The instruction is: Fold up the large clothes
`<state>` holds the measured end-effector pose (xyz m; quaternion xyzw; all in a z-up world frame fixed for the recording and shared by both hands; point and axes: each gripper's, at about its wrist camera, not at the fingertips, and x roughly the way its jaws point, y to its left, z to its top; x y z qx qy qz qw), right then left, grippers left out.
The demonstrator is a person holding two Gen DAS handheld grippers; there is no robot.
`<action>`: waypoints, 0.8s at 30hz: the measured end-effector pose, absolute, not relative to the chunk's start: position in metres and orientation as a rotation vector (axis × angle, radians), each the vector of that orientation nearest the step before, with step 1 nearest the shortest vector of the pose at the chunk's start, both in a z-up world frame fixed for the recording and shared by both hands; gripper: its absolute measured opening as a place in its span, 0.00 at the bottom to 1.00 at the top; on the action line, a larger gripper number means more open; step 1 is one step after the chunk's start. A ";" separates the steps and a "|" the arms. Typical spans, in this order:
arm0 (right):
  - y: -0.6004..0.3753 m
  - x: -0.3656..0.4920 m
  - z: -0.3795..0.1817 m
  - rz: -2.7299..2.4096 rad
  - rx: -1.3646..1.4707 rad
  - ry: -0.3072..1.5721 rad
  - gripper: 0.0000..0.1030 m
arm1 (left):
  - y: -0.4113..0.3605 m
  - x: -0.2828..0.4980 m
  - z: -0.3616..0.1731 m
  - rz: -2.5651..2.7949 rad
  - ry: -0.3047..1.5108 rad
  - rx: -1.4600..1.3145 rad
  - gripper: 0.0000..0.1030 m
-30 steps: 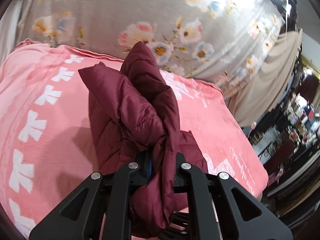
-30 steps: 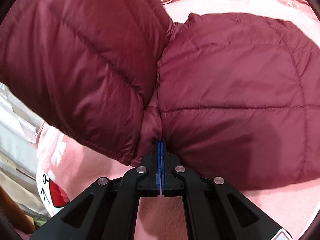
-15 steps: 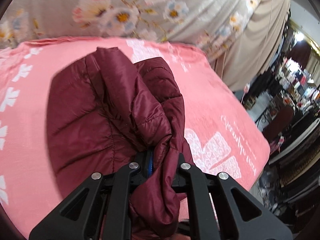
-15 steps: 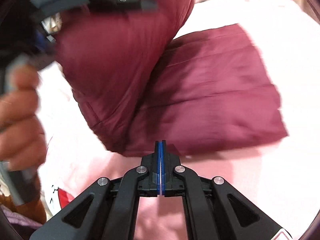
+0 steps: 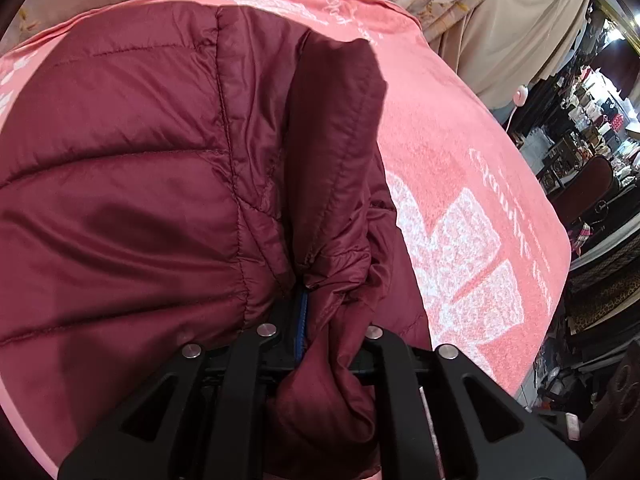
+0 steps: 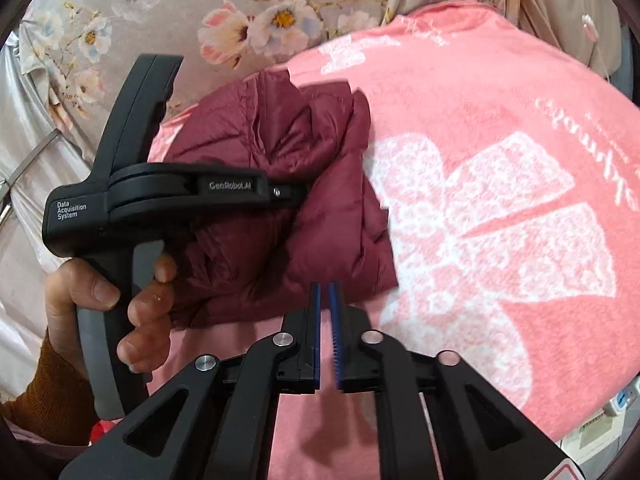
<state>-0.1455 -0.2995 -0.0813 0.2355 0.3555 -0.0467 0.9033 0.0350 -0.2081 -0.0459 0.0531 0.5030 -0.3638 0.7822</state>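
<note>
Maroon jacket (image 6: 288,184) lies bunched on my pink blanket (image 6: 500,184), left of its white print. My left tool (image 5: 316,316) clamps a fold; my right tool (image 6: 325,312), nearer, has just parted, empty.

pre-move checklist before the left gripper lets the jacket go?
1. Left gripper gripping jacket: ok, fabric bunched between the pads.
2. Right gripper clear of jacket: ok, jaws have just been opening, nothing between them.
3. Jacket resting on blanket: ok.
4. Fold tidy: not ok, top layer rumpled.
5. Jacket's far edge inside the blanket: cannot tell, the left gripper hides it.
</note>
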 end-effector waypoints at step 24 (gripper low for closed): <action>-0.295 -0.093 -0.040 -0.007 0.404 0.574 0.09 | -0.187 0.127 0.043 -0.809 0.994 -0.009 0.44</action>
